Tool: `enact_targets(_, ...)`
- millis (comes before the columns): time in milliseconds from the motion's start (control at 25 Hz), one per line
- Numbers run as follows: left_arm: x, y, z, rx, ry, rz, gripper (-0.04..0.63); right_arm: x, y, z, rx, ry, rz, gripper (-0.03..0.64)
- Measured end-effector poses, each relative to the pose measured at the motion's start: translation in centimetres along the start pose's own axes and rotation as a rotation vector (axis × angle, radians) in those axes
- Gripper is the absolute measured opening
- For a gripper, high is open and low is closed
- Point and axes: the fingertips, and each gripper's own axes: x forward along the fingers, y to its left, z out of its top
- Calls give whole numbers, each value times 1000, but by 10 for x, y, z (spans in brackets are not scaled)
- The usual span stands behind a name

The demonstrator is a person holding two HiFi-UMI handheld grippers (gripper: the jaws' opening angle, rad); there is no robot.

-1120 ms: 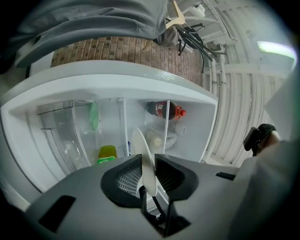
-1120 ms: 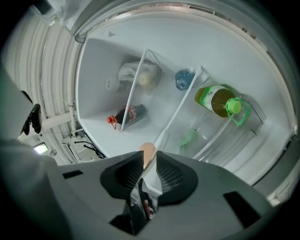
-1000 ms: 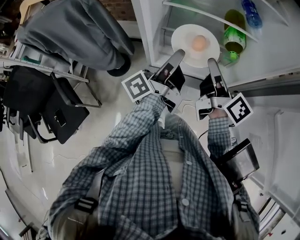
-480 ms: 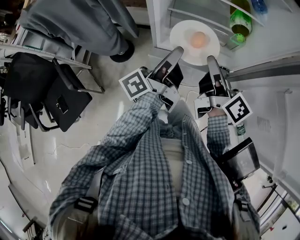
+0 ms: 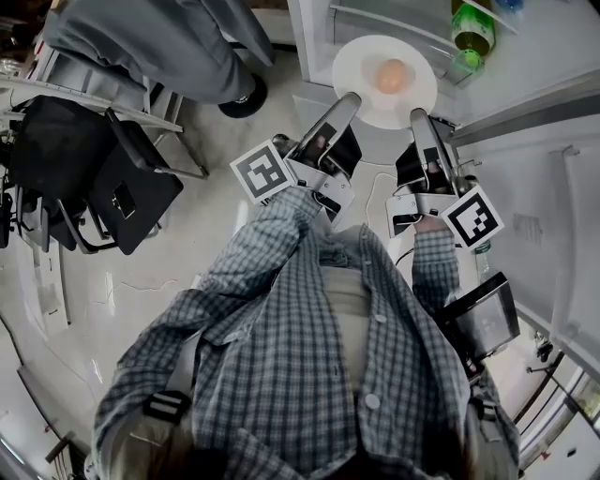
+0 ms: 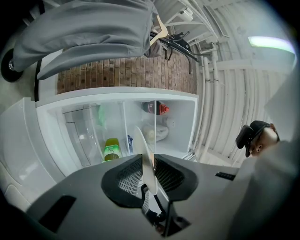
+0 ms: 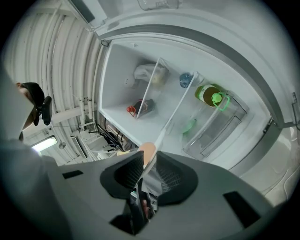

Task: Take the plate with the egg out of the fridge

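Note:
A white plate with a brown egg on it hangs in front of the open fridge, outside its shelves. My left gripper is shut on the plate's near left rim. My right gripper is shut on its near right rim. In the left gripper view the plate stands edge-on between the pads of that gripper. In the right gripper view the rim and the egg show just past the jaws of that gripper.
Inside the fridge stand a green bottle and a cola bottle. The fridge door hangs open at the right. Another person's grey trouser leg and dark shoe are close at the left, beside black chairs.
Both grippers have drawn the plate with the egg back out of the fridge towards me. The fridge has slid up towards the top edge of the head view.

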Motion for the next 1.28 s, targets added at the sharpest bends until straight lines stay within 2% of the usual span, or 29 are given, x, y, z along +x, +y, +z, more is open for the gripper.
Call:
enact_targets(200,-15,-20,-27,14,-2,-4,83,-34,12,-1,-9,5,12,89)
enact_targets(840,-88,-51,-114,-18,-44,30,83,-140,33,-35,-13,48,10,89)
enact_targets(1040,-112,-61,-129,-39,-55,39,81,-165,42,-52,-11,59,-12,89)
enact_targets(1280,-127,-69,-135,-30,-39,48,81,-178,48,-63,4,64,-25,89)
